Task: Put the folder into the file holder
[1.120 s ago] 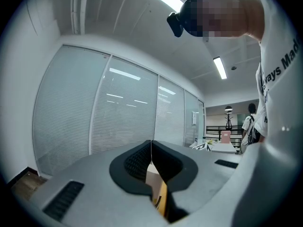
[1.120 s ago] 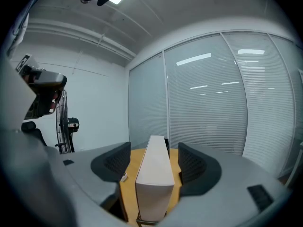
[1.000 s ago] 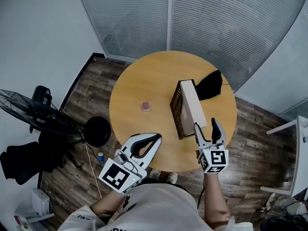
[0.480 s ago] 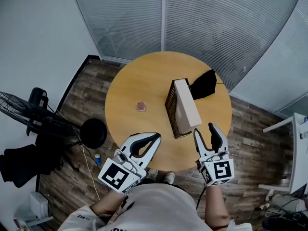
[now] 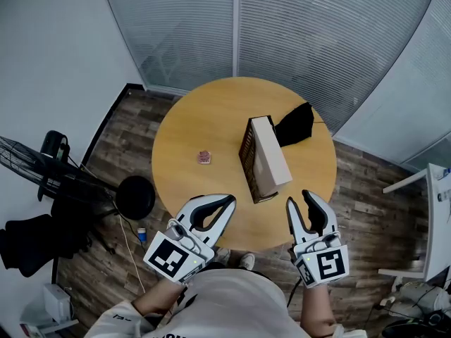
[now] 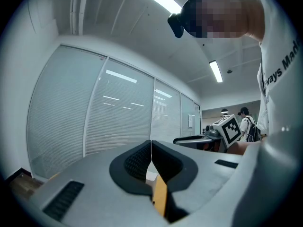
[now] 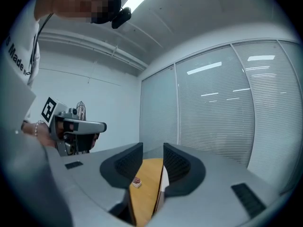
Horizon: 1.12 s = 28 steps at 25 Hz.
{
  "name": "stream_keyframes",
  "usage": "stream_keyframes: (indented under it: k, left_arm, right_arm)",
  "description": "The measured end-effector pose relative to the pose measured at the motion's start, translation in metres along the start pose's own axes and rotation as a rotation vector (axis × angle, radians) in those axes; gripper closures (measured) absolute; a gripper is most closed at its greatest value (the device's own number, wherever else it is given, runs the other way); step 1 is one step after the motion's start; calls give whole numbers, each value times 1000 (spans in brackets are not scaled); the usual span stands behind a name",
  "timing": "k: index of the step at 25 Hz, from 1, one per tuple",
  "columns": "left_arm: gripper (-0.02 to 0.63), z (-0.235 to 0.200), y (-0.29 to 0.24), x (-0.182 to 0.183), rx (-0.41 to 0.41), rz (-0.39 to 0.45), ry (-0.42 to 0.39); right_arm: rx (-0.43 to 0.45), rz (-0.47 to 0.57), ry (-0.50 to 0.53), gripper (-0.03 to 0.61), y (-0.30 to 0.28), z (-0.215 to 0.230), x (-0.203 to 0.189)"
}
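As the folder point(image 5: 269, 159) sits in the holder point(image 5: 246, 162), the right gripper point(image 5: 299, 201), jaws just closing empty yet apart, should retreat gently; left gripper point(image 5: 227, 204) jaws meet, empty

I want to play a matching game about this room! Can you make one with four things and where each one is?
Things:
1 file holder
2 small pink thing
3 black cloth
4 fan

Places:
A on the floor, left of the table
B standing on the table, right of its middle
C on the table, by the file holder's far end
D alone on the table, left of the file holder

Pairs: 1-B, 2-D, 3-C, 4-A
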<state>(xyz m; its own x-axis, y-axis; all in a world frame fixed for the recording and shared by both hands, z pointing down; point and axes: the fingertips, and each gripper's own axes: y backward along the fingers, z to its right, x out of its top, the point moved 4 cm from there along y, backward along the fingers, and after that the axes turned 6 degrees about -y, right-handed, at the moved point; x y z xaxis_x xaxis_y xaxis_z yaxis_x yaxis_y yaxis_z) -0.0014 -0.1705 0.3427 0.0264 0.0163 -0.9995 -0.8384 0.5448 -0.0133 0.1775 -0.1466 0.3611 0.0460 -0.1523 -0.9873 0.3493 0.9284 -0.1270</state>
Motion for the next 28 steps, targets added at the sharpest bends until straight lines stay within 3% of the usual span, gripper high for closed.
stream_keyframes:
  k: [28]
  left_arm:
    - [588,-1,-9,5,-17,-1,-17]
  right_arm:
    - [43,36,17,491,30,-20,27]
